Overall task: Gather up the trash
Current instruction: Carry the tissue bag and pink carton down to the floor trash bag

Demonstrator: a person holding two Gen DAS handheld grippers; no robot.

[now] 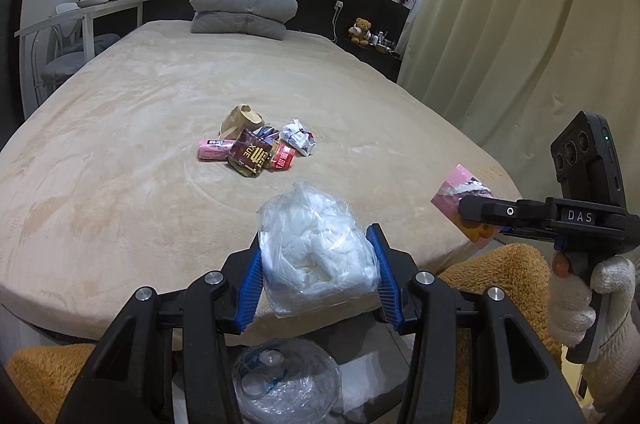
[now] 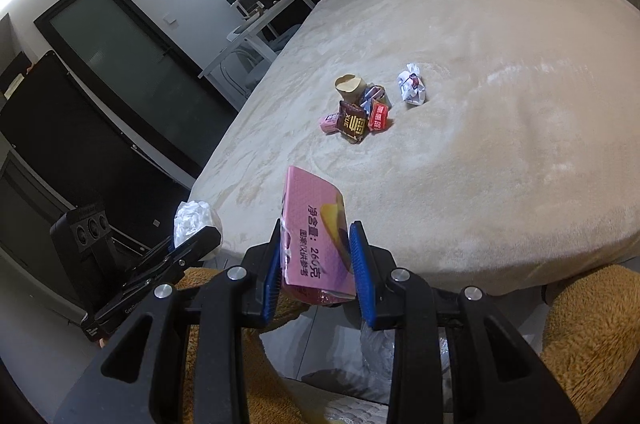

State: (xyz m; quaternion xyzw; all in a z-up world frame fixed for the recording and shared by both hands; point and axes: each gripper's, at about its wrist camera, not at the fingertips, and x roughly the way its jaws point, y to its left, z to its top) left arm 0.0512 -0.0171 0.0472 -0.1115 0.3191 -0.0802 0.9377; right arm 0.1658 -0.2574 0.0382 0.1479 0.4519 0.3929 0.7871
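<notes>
Left gripper is clamping a clear plastic bag stuffed with white crumpled tissue, blue pads pressing on both sides, at the near edge of the bed. Below it, on the floor, a bin lined with a clear bag is sitting open; contents look like clear plastic bits, can't tell more.

Right gripper is gripping a pink box between its pads, box tilting, over the bed edge. Print on the box is reading "260克" with more Chinese text. In the left wrist view the gripper body is showing "DAS", held by a white-gloved hand.

Further out, mid-bed, the trash pile is lying in 1 cluster: dark brown wrapper marked "XUE", pink packet touching its left side, red packet on its right with Chinese characters, tan crushed paper cup behind, crumpled white paper just beside.

Far end: folded grey quilt on the bed, teddy bear on the right-hand ledge.
</notes>
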